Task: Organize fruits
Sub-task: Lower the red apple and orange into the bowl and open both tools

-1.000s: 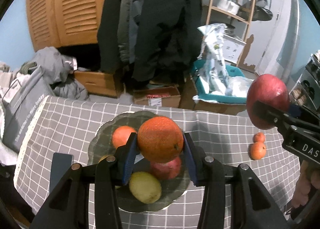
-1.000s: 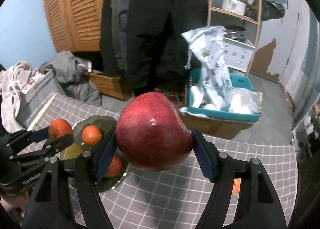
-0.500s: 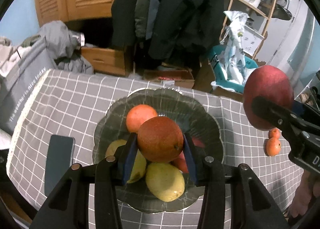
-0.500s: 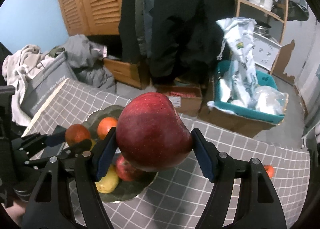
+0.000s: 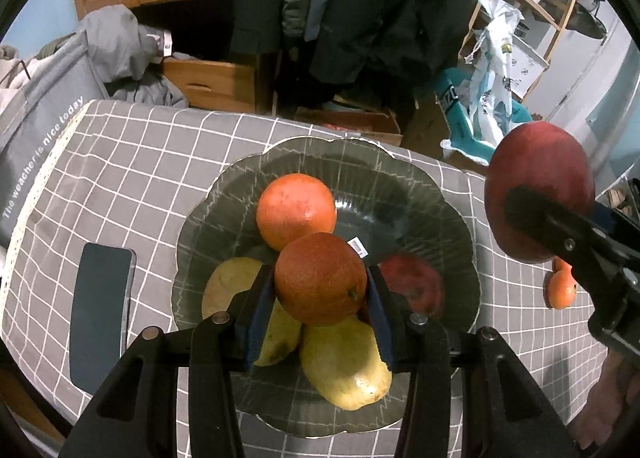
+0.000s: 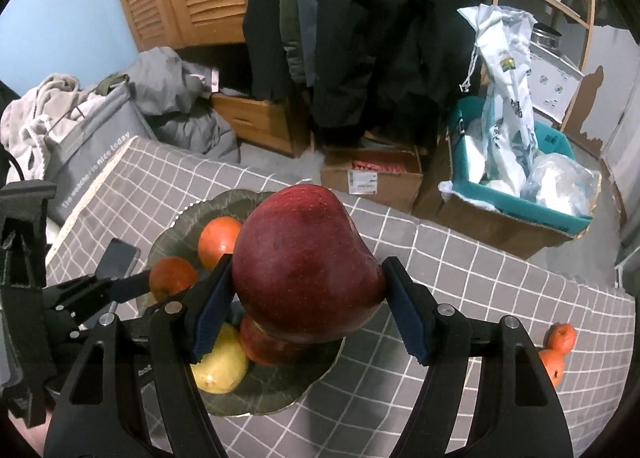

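My left gripper (image 5: 320,298) is shut on an orange (image 5: 320,278) and holds it just above the dark glass fruit bowl (image 5: 400,185). In the bowl lie another orange (image 5: 295,209), two yellow pears (image 5: 344,370) and a red apple (image 5: 416,286). My right gripper (image 6: 308,298) is shut on a big red apple (image 6: 304,262), over the bowl's right side (image 6: 280,390); it shows at the right of the left wrist view (image 5: 540,189). Two small mandarins (image 6: 558,346) lie on the cloth at the right.
A grey checked cloth (image 5: 132,161) covers the table. A dark phone (image 5: 100,314) lies left of the bowl. Beyond the far edge are cardboard boxes (image 6: 372,177), a teal crate with bags (image 6: 516,193), hanging coats and a grey bag (image 5: 36,125).
Both grippers have moved forward and down toward the bowl. The orange now hangs low over the fruit in the bowl, and the apple has come closer to the bowl's right side.
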`<action>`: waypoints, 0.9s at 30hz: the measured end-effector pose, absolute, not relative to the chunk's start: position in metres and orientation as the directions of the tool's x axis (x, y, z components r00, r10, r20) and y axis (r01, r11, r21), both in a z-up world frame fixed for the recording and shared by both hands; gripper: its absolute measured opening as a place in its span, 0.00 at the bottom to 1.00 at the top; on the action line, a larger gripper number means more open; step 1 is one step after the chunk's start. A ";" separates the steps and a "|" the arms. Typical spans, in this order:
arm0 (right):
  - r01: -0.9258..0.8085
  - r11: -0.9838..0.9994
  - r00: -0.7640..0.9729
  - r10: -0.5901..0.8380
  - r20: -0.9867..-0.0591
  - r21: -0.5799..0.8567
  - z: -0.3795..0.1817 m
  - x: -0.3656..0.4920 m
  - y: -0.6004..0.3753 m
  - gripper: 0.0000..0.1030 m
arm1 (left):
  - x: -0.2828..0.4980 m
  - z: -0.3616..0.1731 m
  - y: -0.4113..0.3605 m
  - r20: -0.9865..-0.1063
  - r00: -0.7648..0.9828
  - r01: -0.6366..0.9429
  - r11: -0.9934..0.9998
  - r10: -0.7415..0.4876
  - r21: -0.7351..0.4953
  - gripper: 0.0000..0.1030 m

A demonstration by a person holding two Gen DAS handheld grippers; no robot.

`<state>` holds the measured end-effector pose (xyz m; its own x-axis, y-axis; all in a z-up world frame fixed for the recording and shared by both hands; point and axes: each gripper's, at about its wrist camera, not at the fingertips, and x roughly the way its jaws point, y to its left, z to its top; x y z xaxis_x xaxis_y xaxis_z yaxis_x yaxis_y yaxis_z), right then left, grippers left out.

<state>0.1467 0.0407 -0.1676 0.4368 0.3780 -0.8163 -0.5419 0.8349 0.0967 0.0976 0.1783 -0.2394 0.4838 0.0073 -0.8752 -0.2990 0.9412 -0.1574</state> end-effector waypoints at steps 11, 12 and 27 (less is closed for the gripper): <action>-0.540 0.833 0.411 0.383 -0.827 0.117 -0.178 0.155 0.049 0.71 | 0.101 -0.240 0.184 -0.875 0.484 -0.313 0.937 0.018 -0.153 0.64; -0.542 0.832 0.409 0.384 -0.828 0.119 -0.178 0.156 0.050 0.71 | 0.100 -0.238 0.185 -0.872 0.489 -0.312 0.937 0.020 -0.154 0.66; -0.556 0.818 0.335 0.380 -0.862 0.145 -0.207 0.166 0.071 0.71 | 0.086 -0.231 0.223 -0.872 0.479 -0.430 0.893 0.098 -0.136 0.66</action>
